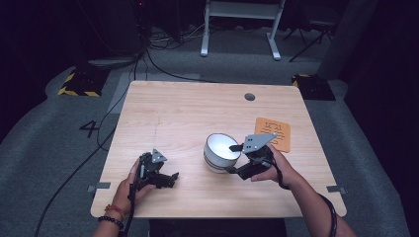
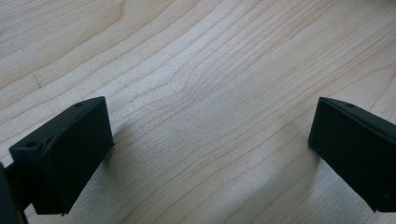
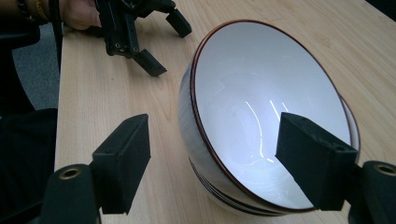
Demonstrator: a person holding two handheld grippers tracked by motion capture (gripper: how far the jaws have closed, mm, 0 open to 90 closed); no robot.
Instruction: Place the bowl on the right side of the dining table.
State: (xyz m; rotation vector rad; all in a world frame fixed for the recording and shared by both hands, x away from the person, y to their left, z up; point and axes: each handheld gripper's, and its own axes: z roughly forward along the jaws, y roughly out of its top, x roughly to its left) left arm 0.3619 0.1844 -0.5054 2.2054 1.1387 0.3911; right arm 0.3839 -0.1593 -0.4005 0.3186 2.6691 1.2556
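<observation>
The left hand (image 1: 129,183) rests low, its left gripper (image 1: 170,178) pointing toward the right with jaws spread wide and nothing between them. The right hand (image 1: 274,167) holds the right gripper (image 1: 233,158) tilted, aimed leftward; its jaws stand wide apart, one pad (image 3: 316,158) higher than the other.

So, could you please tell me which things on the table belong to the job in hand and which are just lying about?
In the job:
- white bowl, its rim between the open fingers of the right gripper
- right gripper

Lying about:
- orange mat, beyond the bowl
- left gripper, open over bare table
</observation>
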